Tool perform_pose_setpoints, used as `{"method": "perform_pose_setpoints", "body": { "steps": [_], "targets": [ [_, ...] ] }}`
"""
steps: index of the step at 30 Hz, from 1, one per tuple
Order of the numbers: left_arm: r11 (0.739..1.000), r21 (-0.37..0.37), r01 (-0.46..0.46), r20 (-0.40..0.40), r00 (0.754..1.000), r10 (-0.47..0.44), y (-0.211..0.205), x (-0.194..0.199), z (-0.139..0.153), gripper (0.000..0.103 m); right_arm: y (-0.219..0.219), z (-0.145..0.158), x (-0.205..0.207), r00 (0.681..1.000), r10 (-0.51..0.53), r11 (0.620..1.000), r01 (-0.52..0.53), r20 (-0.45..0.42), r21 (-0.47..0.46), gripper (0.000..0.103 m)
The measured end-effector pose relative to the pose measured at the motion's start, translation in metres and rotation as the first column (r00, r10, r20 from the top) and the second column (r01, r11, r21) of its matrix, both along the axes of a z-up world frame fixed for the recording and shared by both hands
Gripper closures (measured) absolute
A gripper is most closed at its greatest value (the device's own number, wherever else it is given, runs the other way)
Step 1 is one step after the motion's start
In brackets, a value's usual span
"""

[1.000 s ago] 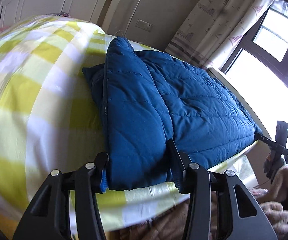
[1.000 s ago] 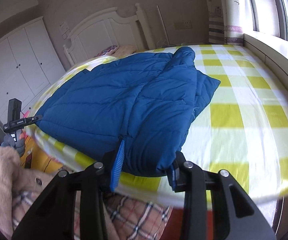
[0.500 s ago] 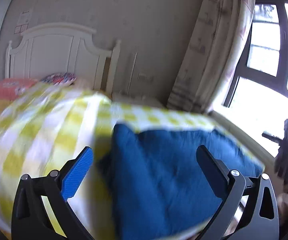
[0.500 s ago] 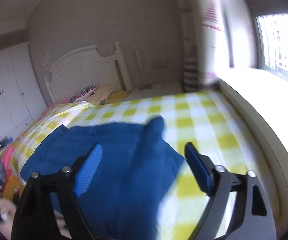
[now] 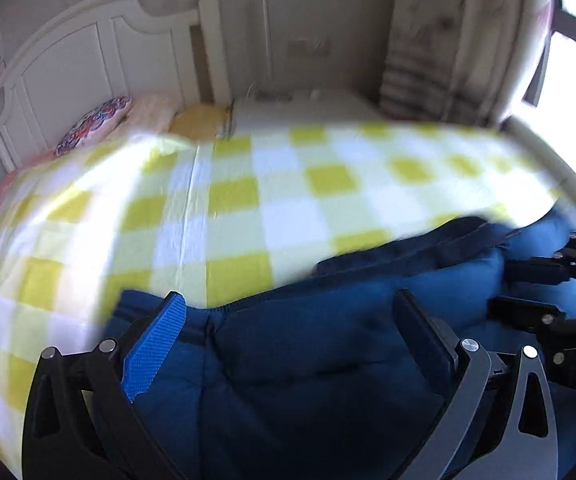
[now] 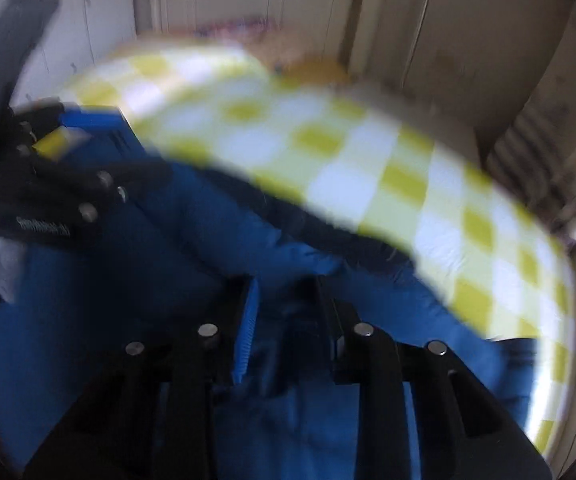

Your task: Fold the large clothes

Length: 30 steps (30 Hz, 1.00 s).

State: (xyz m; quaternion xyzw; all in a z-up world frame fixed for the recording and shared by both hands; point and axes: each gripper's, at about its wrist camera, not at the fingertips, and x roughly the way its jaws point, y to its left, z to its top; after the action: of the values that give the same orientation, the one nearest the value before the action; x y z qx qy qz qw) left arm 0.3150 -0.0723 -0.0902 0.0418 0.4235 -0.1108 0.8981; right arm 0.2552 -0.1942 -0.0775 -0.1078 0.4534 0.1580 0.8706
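We see the bed with its yellow-and-white checked sheet (image 5: 248, 200) carrying the blue quilted padded jacket (image 5: 327, 360), which lies bunched along the near edge of the bed. Our left hand-held gripper (image 5: 288, 328) stands wide apart over the jacket, its blue-padded finger and black finger straddling the fabric without clamping it. Our right hand-held gripper (image 6: 284, 312) has its fingers drawn close, and a fold of jacket sits between them, apparently pinched. Half a second ago both hovered open above the bed; now both are down at the jacket. Motion blur smears the right view, so the pinch itself is hard to confirm.
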Motion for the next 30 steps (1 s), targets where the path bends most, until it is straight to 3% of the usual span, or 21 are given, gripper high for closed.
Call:
{"method": "perform_pose_setpoints", "body": {
  "steps": [1,2,6,10,17,20,21,24,26,30],
  "targets": [
    [0.998,-0.068,-0.011,-0.053,0.999,0.007,0.008,0.008,-0.008,0.004,-0.014,-0.003,0.004,1.000,-0.026,0.993,0.027,-0.011,0.113,0.076],
    [0.989,-0.146,-0.040,-0.056,0.998,0.032,0.021,0.011,-0.007,0.004,-0.025,-0.001,0.005,0.999,-0.051,0.982,0.053,-0.014,0.181,0.078],
    [0.965,-0.256,-0.061,-0.064,0.997,0.046,0.041,0.011,-0.011,0.004,-0.065,-0.003,0.005,0.987,-0.159,0.914,0.156,-0.022,0.376,0.092],
    [0.960,-0.273,-0.060,-0.061,0.997,0.045,0.043,0.011,-0.013,0.004,-0.068,0.003,-0.004,0.978,-0.207,0.910,0.179,0.038,0.373,0.088],
    [0.966,-0.252,-0.055,-0.051,0.998,0.044,0.038,0.009,-0.008,0.004,-0.062,0.016,-0.008,0.984,-0.171,0.939,0.149,0.044,0.309,0.063],
    [0.967,-0.249,-0.055,-0.052,0.998,0.043,0.037,0.008,-0.008,0.004,-0.074,0.032,-0.018,0.967,-0.226,0.944,0.188,0.114,0.272,0.032],
    [0.967,-0.250,-0.055,-0.052,0.998,0.043,0.038,0.009,-0.008,0.004,-0.082,0.035,-0.021,0.956,-0.261,0.943,0.224,0.134,0.245,0.030],
    [0.965,-0.255,-0.056,-0.059,0.997,0.042,0.038,0.010,-0.008,0.004,-0.121,0.014,-0.011,0.934,-0.355,0.920,0.338,0.051,0.198,0.030],
    [0.965,-0.258,-0.054,-0.062,0.997,0.040,0.038,0.010,-0.009,0.004,-0.148,-0.001,-0.005,0.920,-0.390,0.873,0.383,-0.039,0.301,0.031],
    [0.964,-0.259,-0.055,-0.064,0.997,0.040,0.038,0.010,-0.009,0.004,-0.172,0.002,-0.015,0.878,-0.478,0.808,0.445,-0.012,0.385,0.039]
  ]
}}
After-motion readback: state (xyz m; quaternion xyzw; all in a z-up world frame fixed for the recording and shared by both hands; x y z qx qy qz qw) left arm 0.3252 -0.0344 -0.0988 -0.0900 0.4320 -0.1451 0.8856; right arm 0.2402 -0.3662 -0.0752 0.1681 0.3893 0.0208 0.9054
